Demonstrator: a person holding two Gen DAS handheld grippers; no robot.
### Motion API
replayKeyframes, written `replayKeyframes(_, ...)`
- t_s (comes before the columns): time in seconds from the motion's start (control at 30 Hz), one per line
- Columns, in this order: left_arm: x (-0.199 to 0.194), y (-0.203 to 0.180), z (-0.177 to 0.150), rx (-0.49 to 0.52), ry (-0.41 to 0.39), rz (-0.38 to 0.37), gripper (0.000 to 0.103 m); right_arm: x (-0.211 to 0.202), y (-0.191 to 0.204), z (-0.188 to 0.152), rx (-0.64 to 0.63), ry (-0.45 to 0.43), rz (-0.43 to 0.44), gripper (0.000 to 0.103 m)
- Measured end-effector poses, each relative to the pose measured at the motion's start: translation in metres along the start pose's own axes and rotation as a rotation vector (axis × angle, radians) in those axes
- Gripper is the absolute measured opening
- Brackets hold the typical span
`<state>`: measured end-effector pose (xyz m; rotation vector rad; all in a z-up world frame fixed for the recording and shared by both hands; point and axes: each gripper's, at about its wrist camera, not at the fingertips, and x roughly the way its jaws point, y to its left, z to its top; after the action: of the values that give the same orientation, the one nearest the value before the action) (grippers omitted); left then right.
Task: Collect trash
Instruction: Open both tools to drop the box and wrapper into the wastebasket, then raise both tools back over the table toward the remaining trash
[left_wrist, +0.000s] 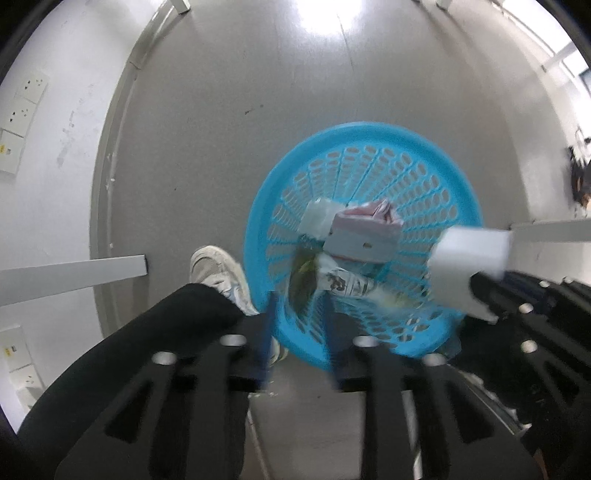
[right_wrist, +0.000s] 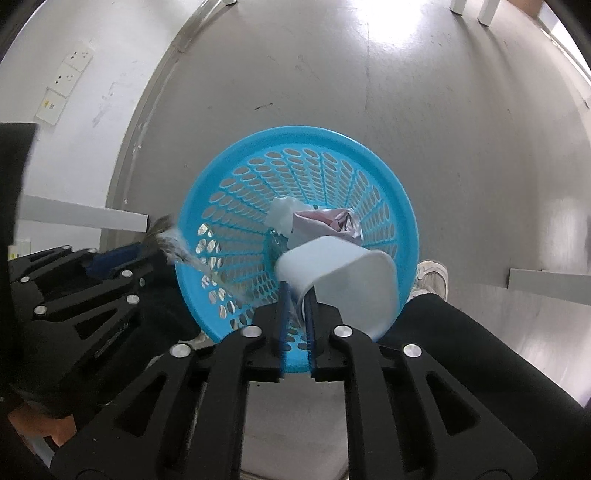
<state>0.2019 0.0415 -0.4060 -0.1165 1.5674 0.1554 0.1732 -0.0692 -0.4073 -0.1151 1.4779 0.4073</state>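
- The left gripper is held pointing straight down over the near rim of the basket. Its jaws are released, and nothing is seen between them.
- A blurred brownish scrap is seen in the right wrist view just past the left gripper's tips, over the basket's rim; it is judged to be dropping in.
- The right gripper is held above the basket's near side. The wall of a white cup stands between its jaws, which are slightly parted. A gap shows beside the wall, so the hold is judged to be let go rather than clenched.
- The cup is tilted, mouth towards the basket's middle, directly above the basket's inside.
- Inside the basket, a carton and other crumpled wrappers are already lying at the bottom.
- A shoe is planted on the floor just beside the basket.
- The step in hand is judged to be the drop: both pieces are being given up into the basket.
- Next, both grippers would need to be lifted clear of the basket and taken towards whatever trash is left; none is shown outside the basket.
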Motion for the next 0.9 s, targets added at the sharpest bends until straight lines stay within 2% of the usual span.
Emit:
replayKeyframes(0.07, -0.001, 0.003, 0.001, -0.02, -0.008, -0.006, 0.04, -0.002, -0.004, 0.001, 0.016, -0.008, -0.004, 0.035)
replayKeyframes(0.5, -0.022, 0.011, -0.004, -0.07, -0.042, -0.05, 0.042, -0.021, -0.004, -0.008, 0.014, -0.035, -0.035, 0.037)
replayKeyframes(0.6, -0.036, 0.016, -0.012, -0.093, -0.058, -0.105, 0.045, -0.036, -0.001, -0.015, -0.003, -0.067, -0.042, 0.043)
replayKeyframes(0.7, -0.055, 0.021, -0.024, -0.118, -0.095, -0.156, 0.046, -0.053, 0.005, -0.023, -0.025, -0.105, -0.044, 0.043)
replayKeyframes(0.9, -0.092, 0.023, -0.05, -0.093, -0.206, -0.167, 0.048, -0.084, 0.018, -0.04, -0.07, -0.177, -0.087, 0.048)
